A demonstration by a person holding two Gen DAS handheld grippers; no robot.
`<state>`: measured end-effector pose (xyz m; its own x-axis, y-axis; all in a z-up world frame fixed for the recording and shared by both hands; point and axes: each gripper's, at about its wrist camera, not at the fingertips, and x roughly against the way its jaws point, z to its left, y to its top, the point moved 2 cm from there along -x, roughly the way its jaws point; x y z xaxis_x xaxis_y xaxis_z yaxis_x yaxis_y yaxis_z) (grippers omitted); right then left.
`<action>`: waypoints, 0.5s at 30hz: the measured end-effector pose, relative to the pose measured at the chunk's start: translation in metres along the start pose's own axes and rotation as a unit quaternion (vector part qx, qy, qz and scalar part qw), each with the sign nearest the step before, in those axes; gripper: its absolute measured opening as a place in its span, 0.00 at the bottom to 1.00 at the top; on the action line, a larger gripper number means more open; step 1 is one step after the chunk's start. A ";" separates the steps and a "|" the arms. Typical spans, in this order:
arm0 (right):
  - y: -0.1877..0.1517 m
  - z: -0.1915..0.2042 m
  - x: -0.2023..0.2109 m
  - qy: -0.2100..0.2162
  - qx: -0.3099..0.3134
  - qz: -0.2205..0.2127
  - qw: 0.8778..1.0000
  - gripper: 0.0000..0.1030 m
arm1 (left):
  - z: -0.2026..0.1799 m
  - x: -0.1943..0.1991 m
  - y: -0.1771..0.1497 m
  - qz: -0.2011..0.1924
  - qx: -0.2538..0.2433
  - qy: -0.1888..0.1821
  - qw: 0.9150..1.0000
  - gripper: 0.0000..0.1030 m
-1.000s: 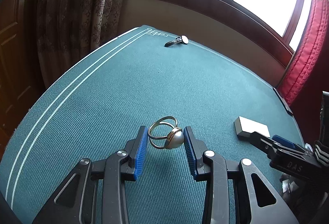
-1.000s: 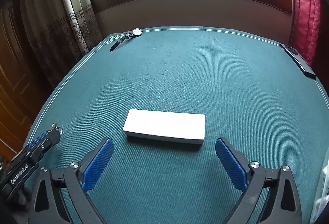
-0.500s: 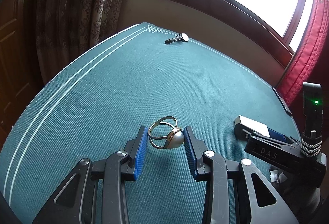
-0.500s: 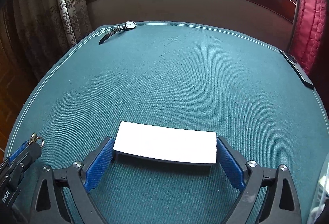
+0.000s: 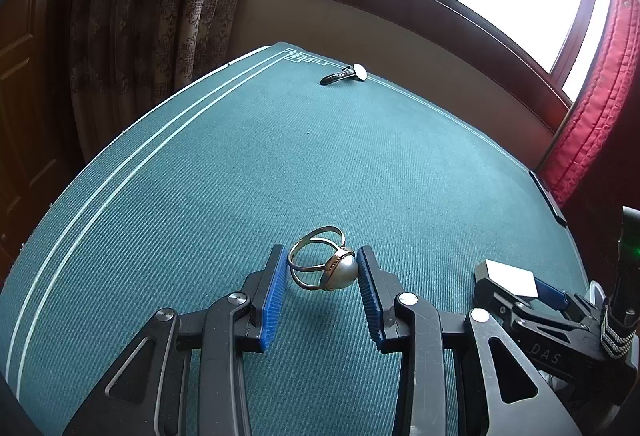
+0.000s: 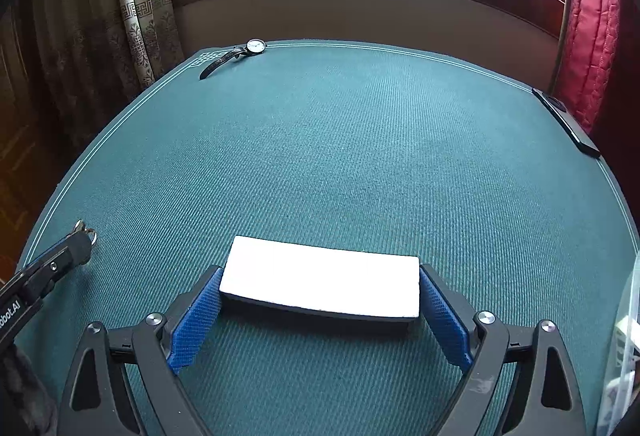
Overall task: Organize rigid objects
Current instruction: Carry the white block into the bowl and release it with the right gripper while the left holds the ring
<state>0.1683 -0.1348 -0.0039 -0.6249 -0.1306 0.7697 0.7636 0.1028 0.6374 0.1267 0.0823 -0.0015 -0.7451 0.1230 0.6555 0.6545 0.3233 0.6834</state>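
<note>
A gold ring with a pearl [image 5: 343, 270] hangs just above the green table cloth [image 5: 280, 164], and my left gripper [image 5: 322, 253] is shut on it, one pad on the band and one on the pearl. In the right wrist view a flat white box [image 6: 320, 276] spans the jaws of my right gripper [image 6: 321, 271], whose blue pads [image 6: 200, 308] press on its two short ends. A dark shadow lies under the box. From the left wrist view, the box [image 5: 510, 276] and right gripper [image 5: 520, 288] sit at the right. The left gripper [image 6: 78, 246] shows at the right view's left edge.
A wristwatch [image 6: 240, 54] with a dark strap lies at the table's far left corner. A thin black device [image 6: 568, 122] rests on the far right edge by the red curtain [image 6: 592, 28]. A clear plastic container [image 6: 626, 336] stands at the near right.
My right gripper moved forward over the white box and its jaws narrowed onto the box's ends. The left gripper and the ring have kept still.
</note>
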 end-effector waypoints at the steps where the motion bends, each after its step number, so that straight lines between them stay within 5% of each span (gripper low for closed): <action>1: -0.003 -0.001 0.003 0.000 -0.001 0.000 1.000 0.93 | 0.000 0.000 0.000 0.000 0.000 0.000 1.000 0.35; 15: -0.032 -0.028 0.045 -0.010 -0.023 -0.019 1.000 0.93 | -0.010 0.003 -0.005 0.001 -0.013 -0.007 1.000 0.35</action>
<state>0.1205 -0.1717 0.0090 -0.6556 -0.1147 0.7463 0.7463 0.0520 0.6636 0.1226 0.0714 0.0005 -0.7455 0.1376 0.6521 0.6589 0.2995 0.6901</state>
